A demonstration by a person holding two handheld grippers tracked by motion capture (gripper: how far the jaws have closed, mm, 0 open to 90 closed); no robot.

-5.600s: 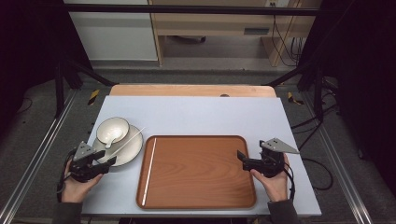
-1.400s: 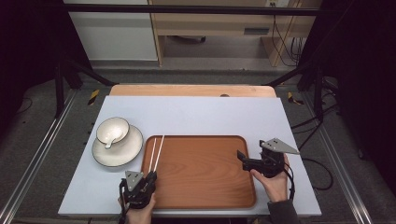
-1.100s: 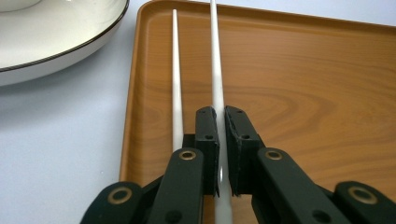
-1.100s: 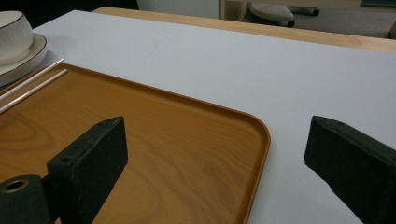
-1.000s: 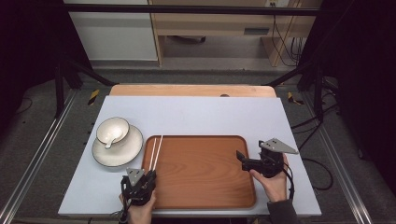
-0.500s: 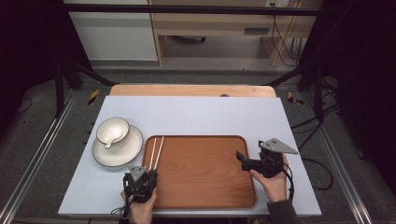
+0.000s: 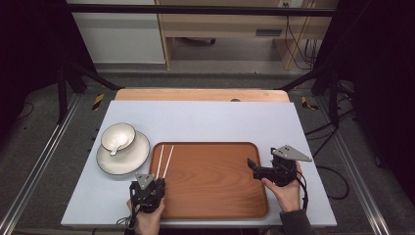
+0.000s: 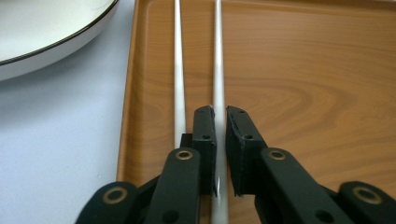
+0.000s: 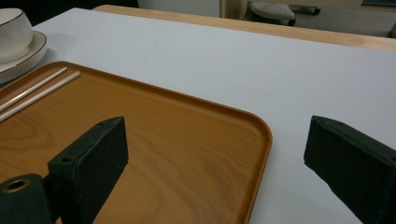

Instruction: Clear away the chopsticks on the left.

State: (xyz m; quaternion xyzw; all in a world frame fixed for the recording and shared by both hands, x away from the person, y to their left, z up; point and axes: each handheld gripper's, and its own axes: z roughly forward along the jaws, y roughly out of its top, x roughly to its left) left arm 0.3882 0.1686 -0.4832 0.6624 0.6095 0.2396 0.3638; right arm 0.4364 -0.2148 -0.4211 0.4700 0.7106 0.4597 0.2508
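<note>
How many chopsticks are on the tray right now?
2. Both lie side by side along the tray's left edge: the left chopstick free, the right chopstick between the left gripper's jaws.

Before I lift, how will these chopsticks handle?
The chopsticks look thin, straight and stiff, so they likely won't droop. Their smooth white finish may slip in the left tool. Being slender, they could roll on the flat tray.

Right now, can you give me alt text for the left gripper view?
The left gripper is nearly shut around one white chopstick lying on the wooden tray. A second chopstick lies parallel beside it; a white plate sits upper left.
</note>
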